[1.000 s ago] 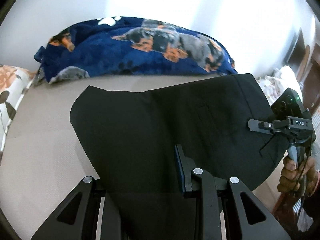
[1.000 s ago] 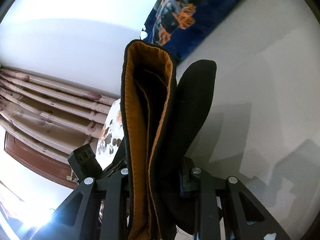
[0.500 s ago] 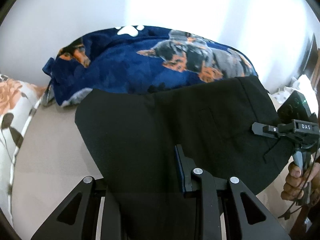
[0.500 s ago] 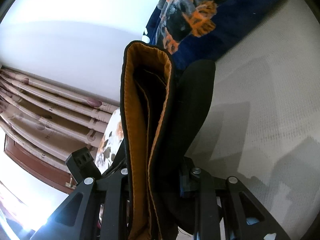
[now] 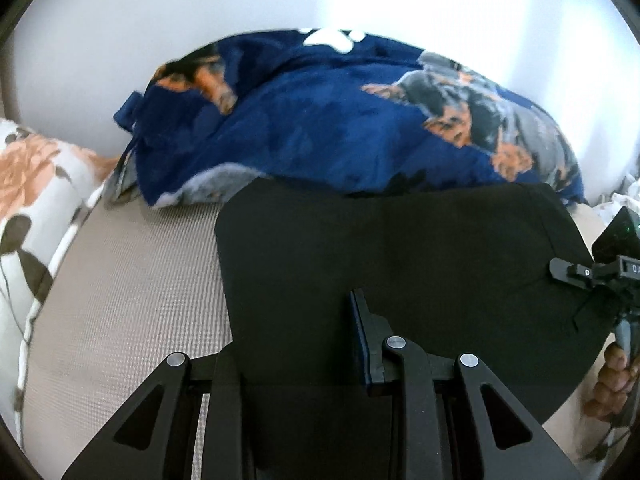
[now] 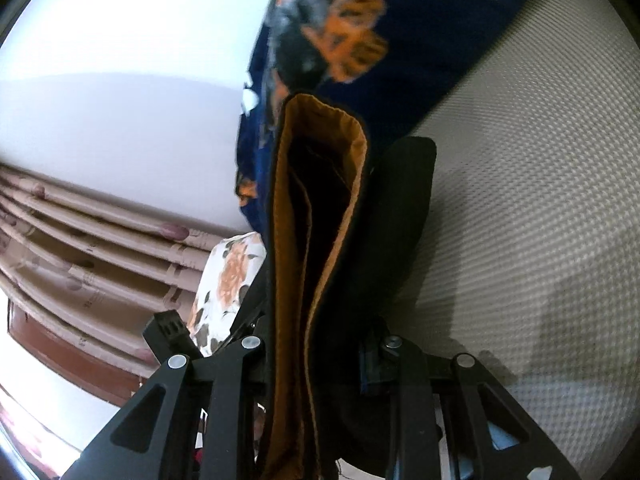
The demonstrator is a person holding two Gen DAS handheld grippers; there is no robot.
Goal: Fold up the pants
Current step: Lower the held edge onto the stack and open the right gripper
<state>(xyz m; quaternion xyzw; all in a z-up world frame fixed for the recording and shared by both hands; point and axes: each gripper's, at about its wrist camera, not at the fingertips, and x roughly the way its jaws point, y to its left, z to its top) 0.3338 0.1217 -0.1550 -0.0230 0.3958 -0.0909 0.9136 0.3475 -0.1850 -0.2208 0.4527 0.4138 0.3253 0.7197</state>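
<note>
From the left wrist camera, the black pants (image 5: pixel 400 264) spread across the middle of the view as a broad dark sheet, held up over the beige mattress (image 5: pixel 120 300) of a bed. The left hand-held gripper (image 5: pixel 296 344) rises from six o'clock with its jaws nearly together, clamped on the near edge of the cloth; the blue-padded finger shows at about five o'clock while the other is hidden under the fabric. At three o'clock the right hand-held gripper (image 5: pixel 560 270) pinches the far right edge of the pants, and the person's hand (image 5: pixel 612 384) wraps its grip at four o'clock. A navy blanket (image 5: pixel 340 128) printed with dogs lies heaped at twelve o'clock against a pale wall, the pants' top edge overlapping its lower border in this view. A floral pillow (image 5: pixel 32 208) sits at nine o'clock. From the right wrist camera, the pants (image 6: pixel 320 280) run up the centre from six o'clock toward twelve, seen edge-on, with an orange-brown lining showing inside the open waistband. The right hand-held gripper (image 6: pixel 316 356) squeezes this bundle of layers between its narrowly spaced jaws. The mattress (image 6: pixel 540 200) fills the three o'clock side and carries the gripper's shadow. The dog-print blanket (image 6: pixel 360 40) sits at twelve o'clock, the floral pillow (image 6: pixel 228 276) at eight, and pleated curtains (image 6: pixel 80 248) hang at nine o'clock. The left gripper's camera housing (image 6: pixel 170 332) shows at about seven o'clock.
</note>
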